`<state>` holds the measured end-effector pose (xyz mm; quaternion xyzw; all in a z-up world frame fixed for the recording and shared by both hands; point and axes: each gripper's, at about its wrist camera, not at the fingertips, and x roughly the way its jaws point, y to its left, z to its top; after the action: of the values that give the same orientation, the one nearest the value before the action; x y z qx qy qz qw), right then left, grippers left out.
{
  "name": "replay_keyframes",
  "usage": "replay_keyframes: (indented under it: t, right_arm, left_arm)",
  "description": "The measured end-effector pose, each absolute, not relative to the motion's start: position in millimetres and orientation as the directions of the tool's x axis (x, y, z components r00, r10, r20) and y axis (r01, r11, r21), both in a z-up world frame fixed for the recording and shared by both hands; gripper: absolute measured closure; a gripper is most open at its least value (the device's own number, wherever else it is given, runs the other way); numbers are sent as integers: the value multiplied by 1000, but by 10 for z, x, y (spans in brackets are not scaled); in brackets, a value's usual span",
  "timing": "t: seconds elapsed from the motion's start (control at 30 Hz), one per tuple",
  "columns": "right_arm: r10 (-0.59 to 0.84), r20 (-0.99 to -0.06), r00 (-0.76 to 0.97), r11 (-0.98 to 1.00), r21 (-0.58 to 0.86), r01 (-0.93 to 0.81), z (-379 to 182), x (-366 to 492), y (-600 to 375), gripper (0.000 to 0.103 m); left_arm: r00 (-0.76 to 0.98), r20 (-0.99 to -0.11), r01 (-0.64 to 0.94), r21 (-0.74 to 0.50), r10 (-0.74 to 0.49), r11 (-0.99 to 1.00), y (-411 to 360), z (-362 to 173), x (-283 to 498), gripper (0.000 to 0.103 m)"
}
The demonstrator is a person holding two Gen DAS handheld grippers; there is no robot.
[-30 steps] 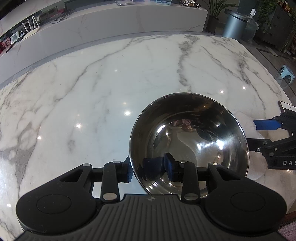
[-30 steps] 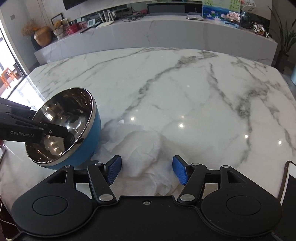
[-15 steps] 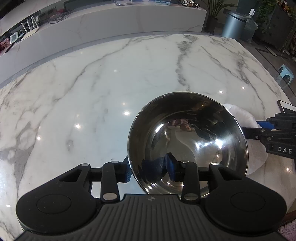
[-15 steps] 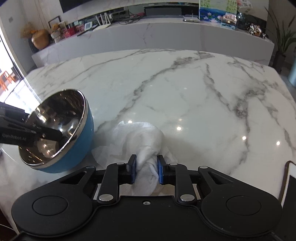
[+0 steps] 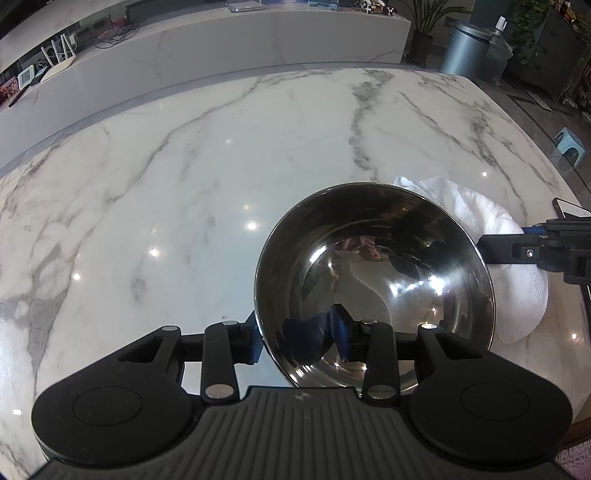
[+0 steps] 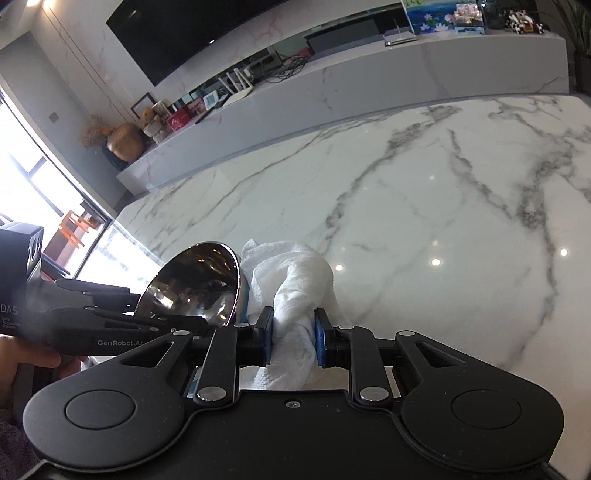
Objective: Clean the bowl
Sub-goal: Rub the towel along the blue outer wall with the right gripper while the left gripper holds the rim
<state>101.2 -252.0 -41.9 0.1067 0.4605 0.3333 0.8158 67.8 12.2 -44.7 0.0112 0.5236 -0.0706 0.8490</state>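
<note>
Marble table (image 5: pixel 192 192), white with grey veins, ceiling lights mirrored on it.

Left gripper (image 5: pixel 295 341): jaws narrow, clamped on the near wall of the bowl (image 5: pixel 373 280). One blue pad sits outside the wall, the other inside. Bowl is steel inside, tipped so its mouth faces up and toward the left camera. In the right wrist view the bowl (image 6: pixel 195 288) shows as a tilted oval. Whether its base touches the table I cannot tell; the gripper body hides it.

Right gripper (image 6: pixel 293 341): its jaws have just been closing, and they now pinch a bunched fold of the cloth (image 6: pixel 291 291) between the blue pads. Cloth is white and crumpled; it rises from the pads in a lump and lies just beside the bowl's rim, touching or nearly so. From the left wrist view the cloth (image 5: pixel 517 295) spreads on the table behind and to the right of the bowl, with the right gripper's fingers (image 5: pixel 506 251) reaching across it from the right edge.

A hand (image 6: pixel 26 365) shows at the lower left of the right wrist view, wrapped round the left gripper's body.

Dark phone (image 5: pixel 569 212) near the table's right edge, only partly in view.

Beyond the table: long marble counter (image 6: pixel 406 77), black screen (image 6: pixel 192 29) on the wall.
</note>
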Motion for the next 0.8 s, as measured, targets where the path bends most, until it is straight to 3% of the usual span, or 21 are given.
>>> replay_keyframes:
  t: [0.43, 0.8]
  right_arm:
    - [603, -760, 244, 741, 419, -525, -532, 918, -2317, 83]
    - [609, -691, 389, 771, 401, -495, -334, 1014, -2437, 83]
  left_arm:
    - [455, -884, 133, -52, -108, 990, 120, -446, 681, 69]
    - [450, -884, 153, -60, -124, 986, 79, -443, 676, 71]
